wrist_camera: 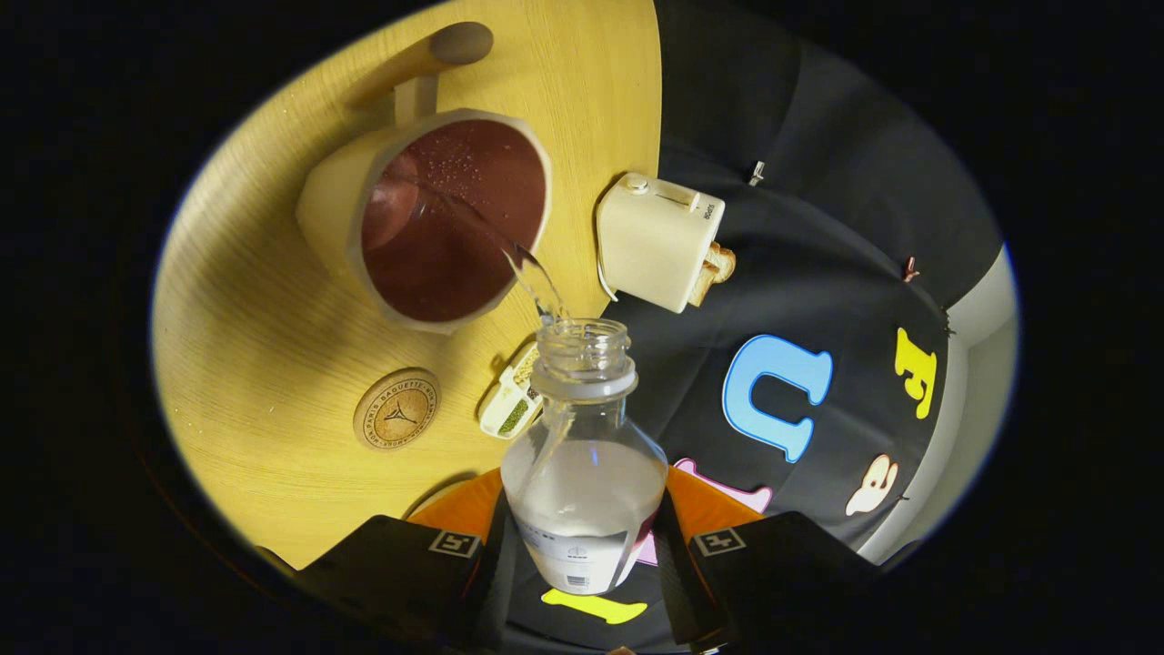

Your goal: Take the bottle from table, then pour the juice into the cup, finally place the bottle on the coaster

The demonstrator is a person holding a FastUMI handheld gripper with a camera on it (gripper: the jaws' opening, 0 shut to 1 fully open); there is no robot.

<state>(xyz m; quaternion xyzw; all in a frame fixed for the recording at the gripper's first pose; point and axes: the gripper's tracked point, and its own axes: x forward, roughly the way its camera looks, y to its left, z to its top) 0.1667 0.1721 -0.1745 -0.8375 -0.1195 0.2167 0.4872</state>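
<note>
Gripper (582, 546) fingers pinch the tilted bottle (584, 482); keeping the stream centred over the cup (450, 218) should avoid spills.

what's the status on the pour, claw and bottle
Claw shut on bottle. Bottle tilted, stream landing in cup. Coaster beside cup, bare; nothing in the way.

Bottle (584, 473) base hidden btwn fingers (496, 564); small container (515, 400) partly behind bottle neck; coaster (396, 409) print illegible.
</note>
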